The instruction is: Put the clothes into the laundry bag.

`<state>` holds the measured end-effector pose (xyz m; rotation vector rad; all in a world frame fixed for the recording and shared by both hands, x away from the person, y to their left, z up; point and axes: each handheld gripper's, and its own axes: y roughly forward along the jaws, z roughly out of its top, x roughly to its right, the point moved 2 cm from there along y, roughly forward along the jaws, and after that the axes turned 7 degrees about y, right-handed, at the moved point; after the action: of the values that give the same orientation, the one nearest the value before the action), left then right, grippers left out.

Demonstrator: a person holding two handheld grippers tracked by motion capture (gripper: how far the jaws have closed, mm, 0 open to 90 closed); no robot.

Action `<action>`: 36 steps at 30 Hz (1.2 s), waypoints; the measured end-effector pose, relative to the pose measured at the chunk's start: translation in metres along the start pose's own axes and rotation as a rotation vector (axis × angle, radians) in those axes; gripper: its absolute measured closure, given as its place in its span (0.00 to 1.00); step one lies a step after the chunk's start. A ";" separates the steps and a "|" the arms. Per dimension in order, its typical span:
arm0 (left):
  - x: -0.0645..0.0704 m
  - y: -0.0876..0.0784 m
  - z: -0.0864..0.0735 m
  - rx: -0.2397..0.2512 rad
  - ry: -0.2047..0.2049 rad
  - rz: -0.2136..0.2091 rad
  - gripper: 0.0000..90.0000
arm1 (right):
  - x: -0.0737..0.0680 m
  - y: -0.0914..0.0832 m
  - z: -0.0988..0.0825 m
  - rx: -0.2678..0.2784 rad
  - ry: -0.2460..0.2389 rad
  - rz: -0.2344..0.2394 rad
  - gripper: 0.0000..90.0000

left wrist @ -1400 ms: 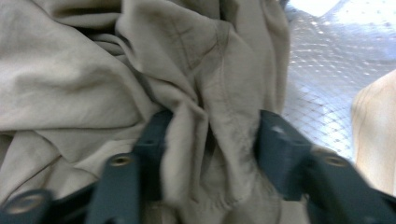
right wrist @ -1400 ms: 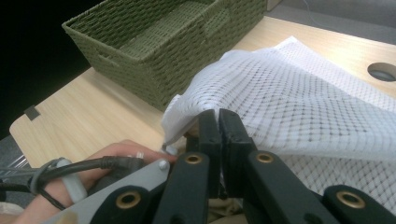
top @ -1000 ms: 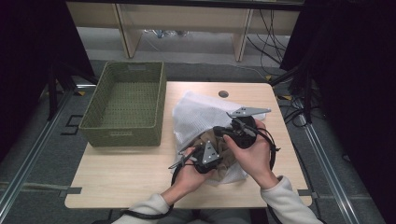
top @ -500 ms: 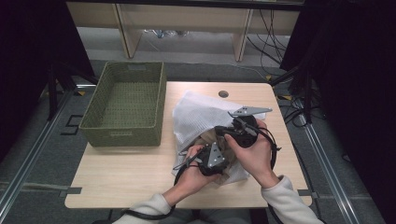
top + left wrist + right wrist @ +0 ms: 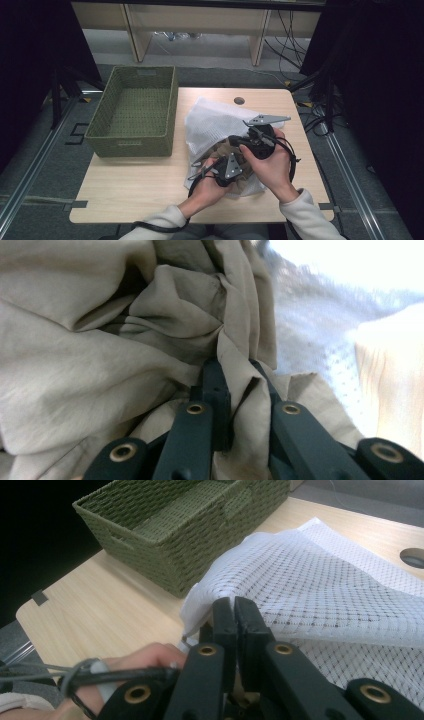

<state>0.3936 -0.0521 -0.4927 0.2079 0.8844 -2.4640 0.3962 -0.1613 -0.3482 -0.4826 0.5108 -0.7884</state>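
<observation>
Left claw (image 5: 239,390) just closed, pinching beige cloth (image 5: 100,365) fold.

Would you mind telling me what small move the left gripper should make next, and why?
Probably a short push deeper into the white mesh bag. The left gripper, whose jaws have just been closing, pinches a fold of the beige cloth, most of which still bulges at the bag's mouth, while the right gripper holds the bag's edge up.

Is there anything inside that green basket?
No, the green basket is bare inside; its woven bottom shows in the high view.
</observation>
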 end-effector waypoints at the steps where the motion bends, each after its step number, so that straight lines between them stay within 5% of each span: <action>1: -0.002 -0.003 0.002 0.020 -0.020 0.005 0.93 | -0.001 -0.001 0.000 -0.002 0.013 0.002 0.99; 3: -0.006 -0.010 0.005 0.051 -0.053 0.025 0.93 | -0.001 -0.003 0.001 0.005 0.018 0.000 0.99; 4: -0.010 -0.015 0.007 0.062 -0.047 0.068 0.93 | 0.000 -0.003 0.002 0.016 -0.004 0.006 0.99; 6: -0.013 -0.022 0.011 0.121 -0.112 0.089 0.93 | -0.003 -0.007 0.003 0.021 0.004 0.008 0.99; 20: -0.042 -0.088 0.041 0.269 -0.125 0.270 0.93 | -0.025 -0.027 0.009 0.103 -0.045 0.048 1.00; 30: -0.041 -0.051 0.025 0.169 -0.092 0.244 0.93 | -0.015 -0.019 0.008 0.086 -0.031 0.021 0.99; 36: -0.042 -0.048 0.024 0.172 -0.094 0.248 0.93 | -0.006 -0.011 0.006 0.058 -0.006 0.012 0.99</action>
<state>0.4056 -0.0180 -0.4347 0.2433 0.5700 -2.2964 0.3904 -0.1621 -0.3355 -0.4277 0.4839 -0.7881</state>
